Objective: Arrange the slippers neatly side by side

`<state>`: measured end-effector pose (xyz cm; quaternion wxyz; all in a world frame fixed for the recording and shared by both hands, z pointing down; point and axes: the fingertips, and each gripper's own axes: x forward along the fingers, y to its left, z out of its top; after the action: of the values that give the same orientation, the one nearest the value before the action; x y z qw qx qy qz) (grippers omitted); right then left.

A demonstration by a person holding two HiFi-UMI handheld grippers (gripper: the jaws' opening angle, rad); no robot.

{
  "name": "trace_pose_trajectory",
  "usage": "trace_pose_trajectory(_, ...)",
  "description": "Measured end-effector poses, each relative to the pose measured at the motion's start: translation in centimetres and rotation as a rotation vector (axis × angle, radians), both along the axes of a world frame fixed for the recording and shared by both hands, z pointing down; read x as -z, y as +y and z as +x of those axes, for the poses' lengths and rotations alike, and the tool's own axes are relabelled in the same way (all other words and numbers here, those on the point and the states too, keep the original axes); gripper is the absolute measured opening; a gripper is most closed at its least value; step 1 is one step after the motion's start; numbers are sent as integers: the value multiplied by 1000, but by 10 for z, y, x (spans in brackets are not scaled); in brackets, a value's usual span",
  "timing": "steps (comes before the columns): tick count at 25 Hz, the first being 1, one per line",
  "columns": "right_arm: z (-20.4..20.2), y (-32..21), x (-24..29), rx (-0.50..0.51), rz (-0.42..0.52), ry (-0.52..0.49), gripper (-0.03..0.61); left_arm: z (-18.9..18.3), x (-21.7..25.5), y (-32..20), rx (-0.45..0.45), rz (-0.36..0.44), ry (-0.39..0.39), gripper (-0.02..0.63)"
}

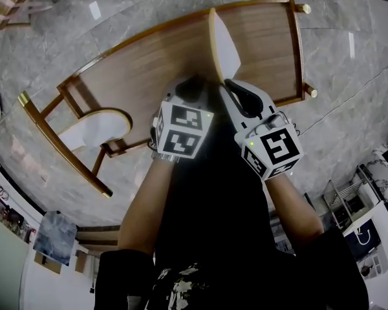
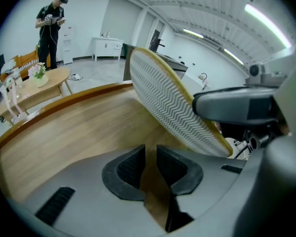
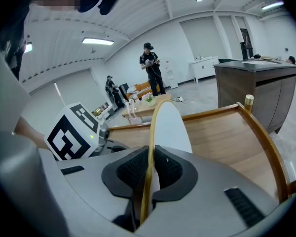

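Observation:
My right gripper is shut on the thin rim of a slipper, which stands on edge over the wooden rack. In the head view this slipper rises near the rack's middle, ahead of the right gripper. The left gripper view shows the slipper's zigzag sole. My left gripper hovers just left of it, its jaws a little open with only bare wood between them. A second slipper lies flat, white insole up, at the rack's left end.
The rack stands on a grey marble floor. A low wooden table with flowers and a dark counter stand farther off. A person stands in the background.

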<state>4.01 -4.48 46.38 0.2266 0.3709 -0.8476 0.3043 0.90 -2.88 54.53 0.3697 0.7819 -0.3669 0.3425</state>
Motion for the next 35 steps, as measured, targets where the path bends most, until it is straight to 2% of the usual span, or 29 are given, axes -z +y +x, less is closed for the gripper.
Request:
trace_pose_trajectory(10,-28,3,-15,67,-26,19,34,-53,8,31,82,-10,-45,67)
trace_pose_trajectory(22,-59,8,-49,107,-91,50,0,-72,12,50,166,-30,-46,67)
trace_pose_trajectory(29,-69,4,-38,163,-52,22,0,-91,16,60,242,-36,-55,67)
trace_pose_trajectory(33,-81,0,-33,218,-16,10,0,-108,29,66,236,3,-127,68)
trace_pose_trajectory(35,-91,2,-29,269,11,-1,0,-121,37,70,223,20,-172,95)
